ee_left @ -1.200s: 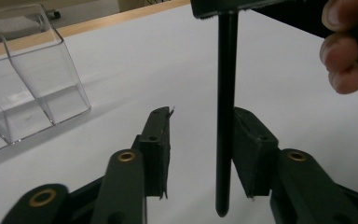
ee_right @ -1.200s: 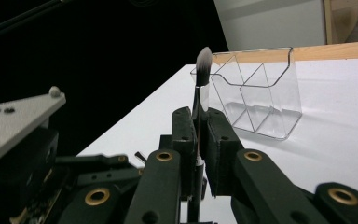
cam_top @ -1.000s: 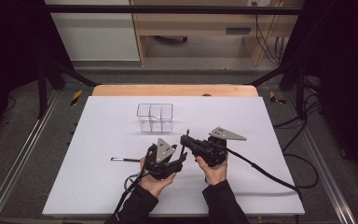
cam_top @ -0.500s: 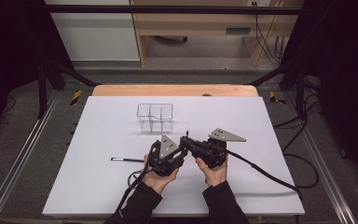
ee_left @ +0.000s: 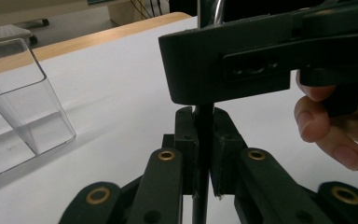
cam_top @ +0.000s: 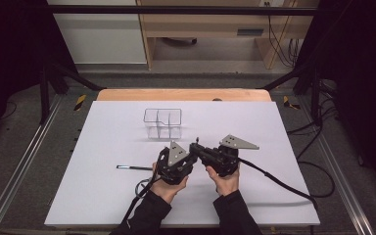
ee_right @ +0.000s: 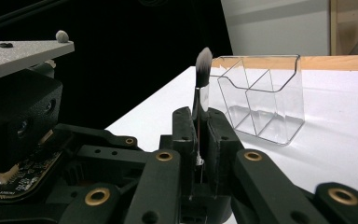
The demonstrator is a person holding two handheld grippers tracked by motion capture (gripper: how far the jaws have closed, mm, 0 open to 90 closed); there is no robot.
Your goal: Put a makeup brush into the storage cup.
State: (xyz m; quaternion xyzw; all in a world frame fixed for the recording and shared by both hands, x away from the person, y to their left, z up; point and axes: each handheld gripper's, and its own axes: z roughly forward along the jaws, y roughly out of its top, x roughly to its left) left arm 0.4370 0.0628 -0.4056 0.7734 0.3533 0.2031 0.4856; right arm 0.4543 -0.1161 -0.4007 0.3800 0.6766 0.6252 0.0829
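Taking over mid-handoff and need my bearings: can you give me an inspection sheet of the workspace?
Surface: white table top, with a wooden edge at the far side.
Job's things: makeup brush upright, bristles up; clear divided organizer standing beyond it, apart from it, its compartments looking empty.
Clutter: one slim dark stick lying flat left of the hands; what kind, I cannot tell.
Grippers: left gripper and right gripper both shut on the brush handle, the right above the left.
Cables: right cable trails across the table to the right; left cable loops by the wrist.
Surroundings: wooden furniture behind; loose floor cables at right.
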